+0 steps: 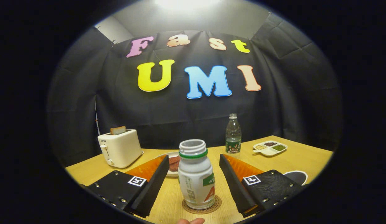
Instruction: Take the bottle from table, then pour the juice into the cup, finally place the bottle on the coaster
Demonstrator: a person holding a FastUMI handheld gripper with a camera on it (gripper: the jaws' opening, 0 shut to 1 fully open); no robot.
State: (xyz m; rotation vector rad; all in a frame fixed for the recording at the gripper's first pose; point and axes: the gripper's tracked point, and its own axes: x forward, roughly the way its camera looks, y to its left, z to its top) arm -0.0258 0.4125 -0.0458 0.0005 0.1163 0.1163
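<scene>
Finishing the place step: bottle point(196, 177) stands upright and uncapped on the coaster point(201, 206) between my fingers, gripper point(194, 183) wide with both fingers clear of it, so next move looks like a straight pull-back without clipping it.

Black cloth point(193, 118) is draping the booth's back wall as overhead light point(183, 3) is glaring above a wooden counter point(305, 155).

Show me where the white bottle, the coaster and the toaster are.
Bottle point(196, 179): gripper view, middle of its body, between the open fingers.
Coaster point(218, 203): gripper view, rim beside the bottle's base.
Toaster point(121, 149): gripper view, front wall.
</scene>
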